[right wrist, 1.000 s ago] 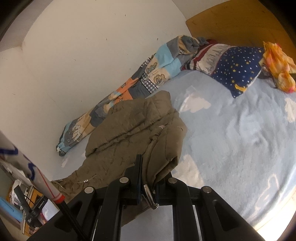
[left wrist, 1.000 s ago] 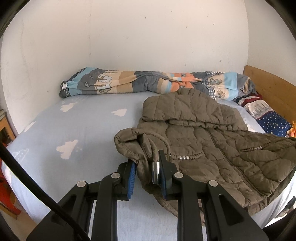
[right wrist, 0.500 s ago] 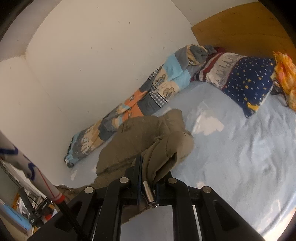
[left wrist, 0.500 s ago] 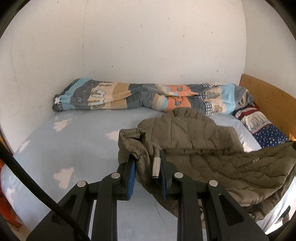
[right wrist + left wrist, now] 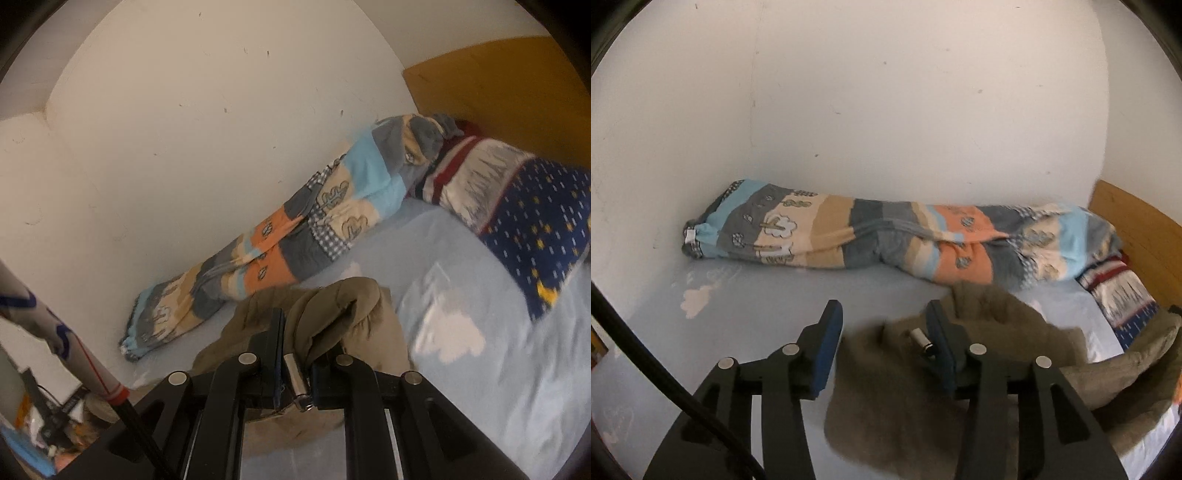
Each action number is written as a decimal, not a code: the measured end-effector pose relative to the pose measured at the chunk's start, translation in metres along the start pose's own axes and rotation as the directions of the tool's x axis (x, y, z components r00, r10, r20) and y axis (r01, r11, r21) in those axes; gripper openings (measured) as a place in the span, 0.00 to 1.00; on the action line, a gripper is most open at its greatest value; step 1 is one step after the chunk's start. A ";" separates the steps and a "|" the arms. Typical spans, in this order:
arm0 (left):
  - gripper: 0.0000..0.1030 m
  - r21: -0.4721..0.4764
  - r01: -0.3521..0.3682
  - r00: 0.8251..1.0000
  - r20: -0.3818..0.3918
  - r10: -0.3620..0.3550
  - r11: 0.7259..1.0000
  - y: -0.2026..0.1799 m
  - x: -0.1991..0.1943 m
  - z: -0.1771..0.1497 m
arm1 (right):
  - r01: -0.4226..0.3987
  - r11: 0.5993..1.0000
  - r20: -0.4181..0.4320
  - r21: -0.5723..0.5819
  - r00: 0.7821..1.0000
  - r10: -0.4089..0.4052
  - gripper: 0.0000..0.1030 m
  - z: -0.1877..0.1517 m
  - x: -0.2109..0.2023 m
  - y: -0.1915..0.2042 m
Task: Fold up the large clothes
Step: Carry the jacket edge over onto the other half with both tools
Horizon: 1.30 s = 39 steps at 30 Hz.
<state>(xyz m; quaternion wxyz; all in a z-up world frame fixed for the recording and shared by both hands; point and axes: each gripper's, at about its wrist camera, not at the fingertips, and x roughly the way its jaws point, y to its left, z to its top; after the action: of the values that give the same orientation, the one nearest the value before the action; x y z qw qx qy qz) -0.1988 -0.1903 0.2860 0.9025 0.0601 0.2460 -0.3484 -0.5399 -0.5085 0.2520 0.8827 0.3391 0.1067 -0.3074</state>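
Olive jacket [image 5: 343, 314] pinched in right gripper [image 5: 295, 350]; left gripper [image 5: 884, 328] spread

No text, label, brand name or number can be read in either view. The rolled blanket [image 5: 894, 240] along the wall carries only cartoon cloud shapes and checks, with a small white tag [image 5: 690, 235] at its end that is too blurred to show any writing. The pillow [image 5: 532, 221] has stars and stripes but no letters. The bed sheet [image 5: 480, 332] shows plain white cloud prints. A white pole [image 5: 55, 325] at the left edge of the right wrist view bears blue strokes that may be lettering, though they cannot be made out.
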 end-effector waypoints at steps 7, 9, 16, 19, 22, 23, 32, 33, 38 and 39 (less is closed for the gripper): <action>0.53 -0.110 -0.097 0.995 0.025 0.100 0.989 0.040 0.058 0.051 | 0.081 0.997 -0.033 0.011 0.996 -0.081 0.10 0.049 0.102 -0.010; 0.56 -0.119 -0.126 0.990 0.045 0.132 0.985 0.049 0.065 0.057 | 0.102 0.995 -0.038 0.014 0.994 -0.102 0.10 0.060 0.128 -0.011; 0.56 0.012 0.045 0.996 -0.077 -0.044 0.999 0.012 0.121 0.019 | 0.180 0.983 -0.074 -0.026 0.981 -0.182 0.11 0.079 0.206 -0.019; 0.56 0.043 0.154 0.967 -0.213 -0.142 0.987 -0.020 0.168 -0.013 | 0.201 0.979 -0.095 -0.043 0.974 -0.204 0.11 0.079 0.231 -0.025; 0.56 0.047 0.179 0.933 -0.325 -0.155 0.983 -0.042 0.218 -0.041 | 0.226 0.973 -0.113 -0.052 0.966 -0.231 0.11 0.075 0.254 -0.031; 0.56 0.038 0.168 0.920 -0.364 -0.143 0.985 -0.046 0.238 -0.050 | 0.234 0.971 -0.118 -0.048 0.964 -0.238 0.11 0.074 0.262 -0.035; 0.61 0.035 0.086 0.904 -0.424 -0.063 0.996 -0.051 0.300 -0.069 | 0.161 0.985 -0.148 0.061 0.977 -0.151 0.60 0.076 0.277 -0.071; 0.61 0.038 0.083 0.905 -0.422 -0.060 0.996 -0.051 0.302 -0.069 | 0.148 0.987 -0.124 0.058 0.982 -0.140 0.64 0.078 0.268 -0.072; 0.63 0.063 0.069 0.913 -0.406 -0.037 0.996 -0.057 0.303 -0.073 | 0.111 0.991 -0.156 -0.081 0.980 -0.122 0.65 0.061 0.243 -0.060; 0.64 0.066 0.066 0.914 -0.403 -0.034 0.996 -0.057 0.303 -0.073 | 0.105 0.985 -0.181 -0.135 0.975 -0.129 0.65 0.049 0.243 -0.054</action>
<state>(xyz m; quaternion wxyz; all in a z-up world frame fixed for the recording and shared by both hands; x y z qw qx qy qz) -0.0732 -0.3944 0.0789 0.8205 0.1593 0.4136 -0.3610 -0.3821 -0.6863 0.1632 0.8684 0.3040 0.2287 -0.3180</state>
